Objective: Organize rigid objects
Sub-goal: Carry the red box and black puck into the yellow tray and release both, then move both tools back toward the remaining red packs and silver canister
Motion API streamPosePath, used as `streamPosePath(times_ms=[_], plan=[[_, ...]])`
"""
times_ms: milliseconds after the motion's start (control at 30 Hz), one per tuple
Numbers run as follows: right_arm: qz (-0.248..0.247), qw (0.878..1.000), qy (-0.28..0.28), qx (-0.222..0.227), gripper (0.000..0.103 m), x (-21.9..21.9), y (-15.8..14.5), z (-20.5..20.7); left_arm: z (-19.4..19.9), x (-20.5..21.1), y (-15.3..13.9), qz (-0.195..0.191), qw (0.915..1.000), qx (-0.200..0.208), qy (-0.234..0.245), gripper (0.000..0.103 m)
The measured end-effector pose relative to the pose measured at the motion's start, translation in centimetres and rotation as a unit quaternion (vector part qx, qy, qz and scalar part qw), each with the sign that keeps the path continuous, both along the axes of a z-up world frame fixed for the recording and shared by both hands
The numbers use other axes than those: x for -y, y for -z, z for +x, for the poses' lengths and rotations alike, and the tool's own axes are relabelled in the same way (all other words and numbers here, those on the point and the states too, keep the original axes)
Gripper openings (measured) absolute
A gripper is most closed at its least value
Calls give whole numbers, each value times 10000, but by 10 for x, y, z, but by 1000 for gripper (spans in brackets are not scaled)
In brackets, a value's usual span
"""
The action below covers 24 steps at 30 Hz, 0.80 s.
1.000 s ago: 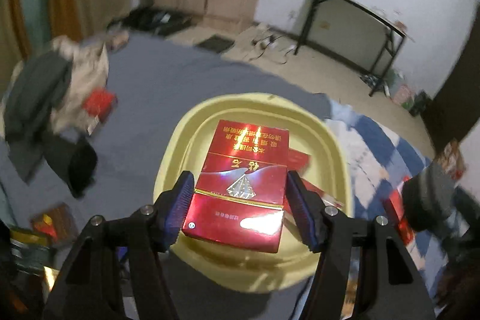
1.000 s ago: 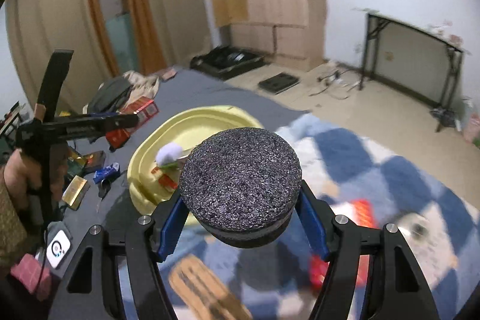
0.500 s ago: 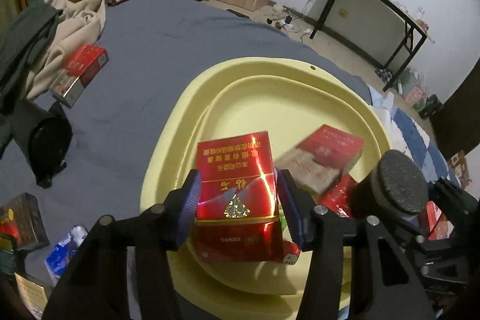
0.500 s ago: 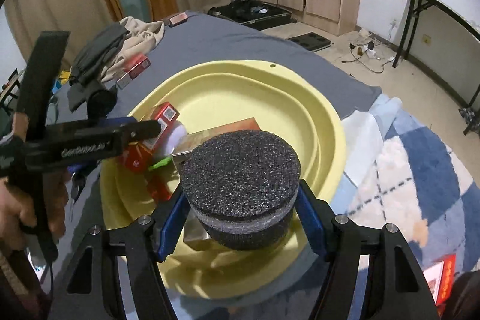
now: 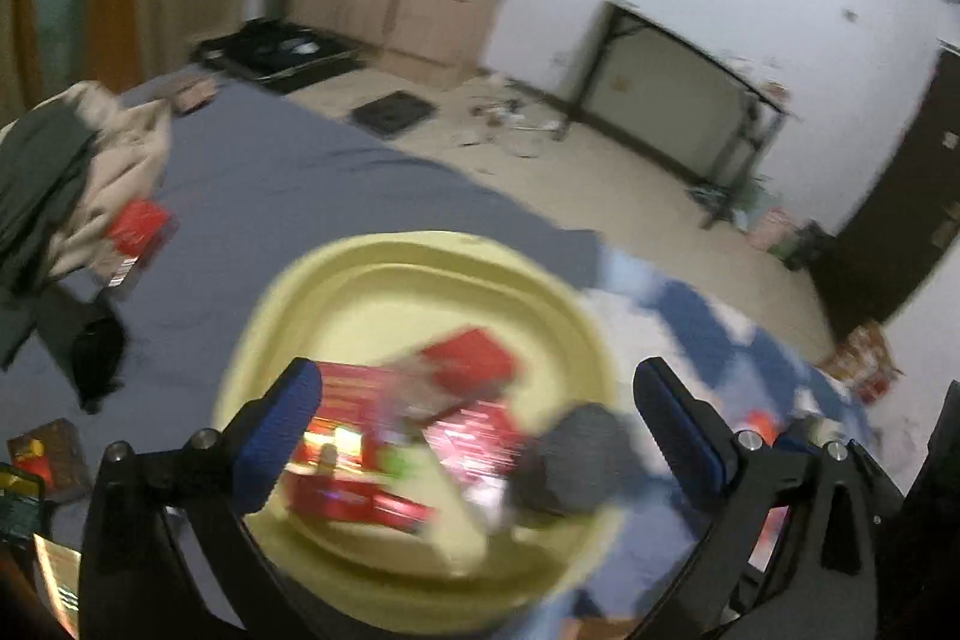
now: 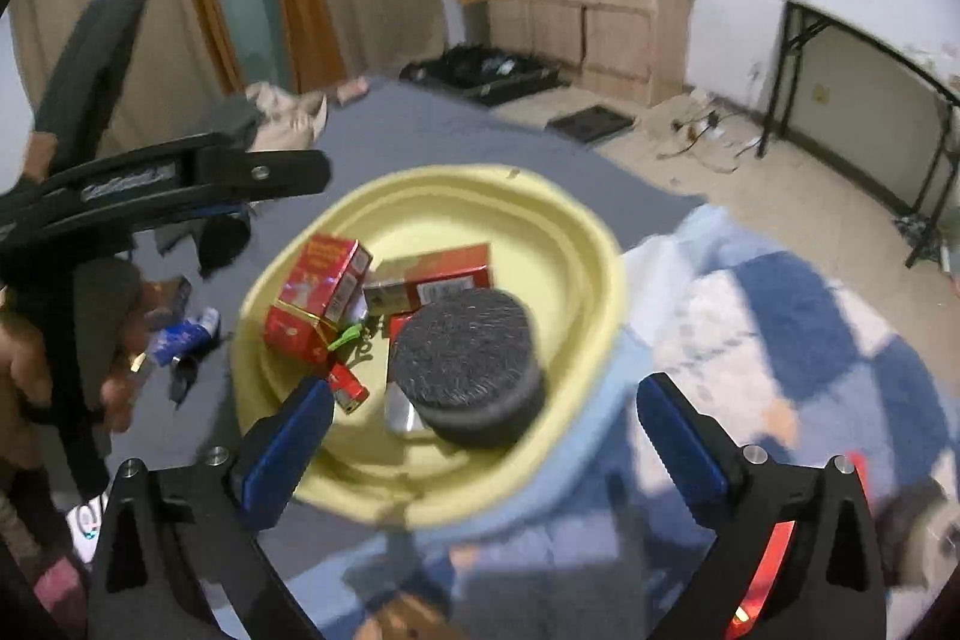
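A yellow basin [image 6: 558,208] [image 5: 420,262] sits on the grey bed sheet. Inside it lie several red cigarette boxes; one red box [image 6: 318,298] [image 5: 354,400] rests tilted at the left. A black foam puck [image 6: 468,364] [image 5: 576,466] lies in the basin's near right part on another box. My right gripper [image 6: 486,442] hangs just above the basin's near rim, its jaws opening wide and touching nothing. My left gripper [image 5: 480,436] is above the basin too, jaws opening, with nothing between the pads. The left wrist view is blurred.
A pile of clothes [image 5: 72,178] and a red box [image 5: 135,232] lie at the sheet's far left. Small packets and a blue item [image 6: 186,334] sit left of the basin. A blue checked blanket [image 6: 810,328] is at the right. A person's hand [image 6: 36,358] holds the left gripper.
Both grippers opened wide. The left one let go of the red box, the right one let go of the foam puck; both now lie in the basin. The left gripper pulled back and up.
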State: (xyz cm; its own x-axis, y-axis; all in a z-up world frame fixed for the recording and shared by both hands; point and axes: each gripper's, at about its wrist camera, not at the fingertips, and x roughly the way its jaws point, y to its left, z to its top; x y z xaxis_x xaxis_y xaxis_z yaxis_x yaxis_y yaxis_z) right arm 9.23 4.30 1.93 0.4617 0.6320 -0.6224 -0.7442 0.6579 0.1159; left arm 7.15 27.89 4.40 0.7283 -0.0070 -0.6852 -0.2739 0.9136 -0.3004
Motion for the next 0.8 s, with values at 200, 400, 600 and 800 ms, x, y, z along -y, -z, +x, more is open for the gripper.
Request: streamPosePath(times_ms=[200, 400, 600, 800], plan=[[338, 9959, 780, 316, 103, 130, -35, -57, -11, 101, -16, 537, 9879, 10, 1455, 103], [23, 9863, 1599, 412, 103, 245, -22, -109, -7, 143, -6, 658, 9787, -353, 1915, 103], [309, 9862, 1607, 270, 103, 261, 9, -126, -3, 172, 0, 526, 9714, -212, 2305, 103], [74, 9939, 1011, 425, 103, 233, 46, -99, 27, 194, 40, 801, 9612, -739, 2535, 103]])
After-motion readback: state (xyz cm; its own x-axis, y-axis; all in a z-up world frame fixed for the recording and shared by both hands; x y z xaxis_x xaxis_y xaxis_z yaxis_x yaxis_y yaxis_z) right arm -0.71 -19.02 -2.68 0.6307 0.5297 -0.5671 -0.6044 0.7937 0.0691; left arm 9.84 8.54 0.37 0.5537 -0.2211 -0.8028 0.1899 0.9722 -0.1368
